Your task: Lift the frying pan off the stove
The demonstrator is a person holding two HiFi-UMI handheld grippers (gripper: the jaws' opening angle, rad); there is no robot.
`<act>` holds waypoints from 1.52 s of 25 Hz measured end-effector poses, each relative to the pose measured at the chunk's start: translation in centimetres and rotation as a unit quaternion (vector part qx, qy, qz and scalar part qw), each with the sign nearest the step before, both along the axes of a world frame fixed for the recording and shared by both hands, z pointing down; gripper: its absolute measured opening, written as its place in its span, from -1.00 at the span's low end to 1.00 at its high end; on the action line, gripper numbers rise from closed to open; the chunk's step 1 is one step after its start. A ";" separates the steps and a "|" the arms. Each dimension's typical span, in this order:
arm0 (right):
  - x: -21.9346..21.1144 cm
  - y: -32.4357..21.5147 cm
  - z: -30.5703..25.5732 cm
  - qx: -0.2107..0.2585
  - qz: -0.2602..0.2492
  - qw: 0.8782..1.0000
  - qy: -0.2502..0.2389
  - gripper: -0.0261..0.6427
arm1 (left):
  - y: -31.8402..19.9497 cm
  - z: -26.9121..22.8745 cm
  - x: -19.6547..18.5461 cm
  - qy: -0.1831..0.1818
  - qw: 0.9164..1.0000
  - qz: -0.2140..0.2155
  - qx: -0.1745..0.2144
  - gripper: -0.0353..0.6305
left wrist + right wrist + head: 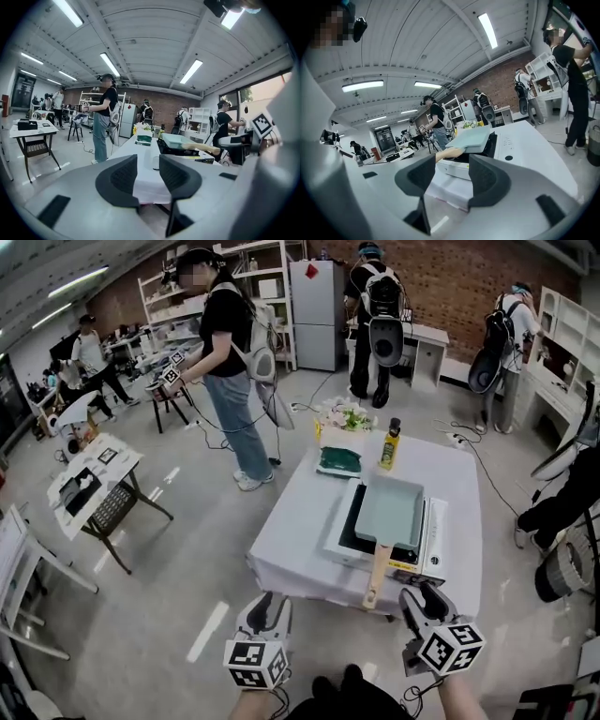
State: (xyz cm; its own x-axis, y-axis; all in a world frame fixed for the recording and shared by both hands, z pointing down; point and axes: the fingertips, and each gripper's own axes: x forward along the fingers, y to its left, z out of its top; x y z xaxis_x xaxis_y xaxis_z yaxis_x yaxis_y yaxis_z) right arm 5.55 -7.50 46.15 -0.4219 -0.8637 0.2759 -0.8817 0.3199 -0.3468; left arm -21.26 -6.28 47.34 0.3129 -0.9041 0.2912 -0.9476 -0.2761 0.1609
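A pale green rectangular frying pan [388, 512] with a wooden handle [377, 575] rests on a white-edged stove [434, 538] on the white table [300, 531]; its handle points toward me. The pan [471, 138] and stove [513, 140] also show in the right gripper view, and the pan [178, 139] in the left gripper view. My left gripper [271, 608] hangs short of the table's near edge, left of the handle, open and empty. My right gripper [418, 602] is just right of the handle's tip, open, nothing between its jaws.
Behind the stove stand a yellow bottle [390, 446], a green folded cloth [338, 461] and flowers [345, 415]. Several people stand round the room; one [228, 362] is left of the table. A small table [94, 479] is at the left. Cables [469, 442] lie on the floor.
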 end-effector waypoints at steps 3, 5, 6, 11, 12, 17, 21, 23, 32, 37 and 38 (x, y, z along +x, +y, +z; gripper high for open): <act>1.1 -0.9 0.3 0.001 0.016 1.000 0.003 -0.30 | -1.6 0.3 1.0 -0.001 1.000 0.015 -0.001 -0.53; 2.0 -1.4 0.4 0.003 0.027 1.000 0.007 -0.30 | -2.6 0.4 1.8 -0.003 1.000 0.025 -0.002 -0.53; 2.4 -1.7 0.4 0.005 0.032 0.999 0.008 -0.30 | -3.1 0.4 2.2 -0.004 1.000 0.030 -0.002 -0.53; 3.7 -3.2 0.5 0.001 0.051 0.999 -0.009 -0.30 | -6.4 0.4 4.3 0.001 0.998 0.059 -0.006 -0.53; 3.8 -3.6 0.6 -0.002 0.052 0.999 -0.014 -0.30 | -7.1 0.5 4.8 0.002 0.998 0.065 -0.007 -0.53; 4.7 -4.7 1.7 -0.019 0.061 0.997 -0.032 -0.30 | -9.7 1.4 7.3 0.001 0.996 0.093 -0.017 -0.53; 5.2 -5.7 2.2 -0.025 0.066 0.997 -0.040 -0.30 | -11.2 1.9 8.4 -0.003 0.994 0.105 -0.023 -0.53; 5.3 -5.9 2.2 -0.030 0.066 0.996 -0.047 -0.30 | -11.6 2.0 8.8 -0.005 0.994 0.110 -0.025 -0.53; 3.9 -6.5 2.9 -0.060 0.036 0.989 -0.134 -0.32 | -12.8 2.8 10.4 -0.015 0.990 0.135 -0.036 -0.53; 2.4 -6.5 3.0 -0.086 0.007 0.978 -0.192 -0.32 | -12.9 3.2 10.9 -0.021 0.989 0.144 -0.042 -0.53; 2.0 -6.6 3.0 -0.093 0.001 0.973 -0.210 -0.32 | -13.0 3.3 10.9 -0.023 0.988 0.144 -0.043 -0.53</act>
State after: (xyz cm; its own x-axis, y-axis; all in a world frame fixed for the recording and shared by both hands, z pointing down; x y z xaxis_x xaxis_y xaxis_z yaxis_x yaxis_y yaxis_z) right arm 7.56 -14.12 49.17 -0.5287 -0.8167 0.2312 -0.6512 0.2156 -0.7277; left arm -10.37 -19.26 50.68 0.5388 -0.7508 0.3821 -0.8382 -0.5230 0.1544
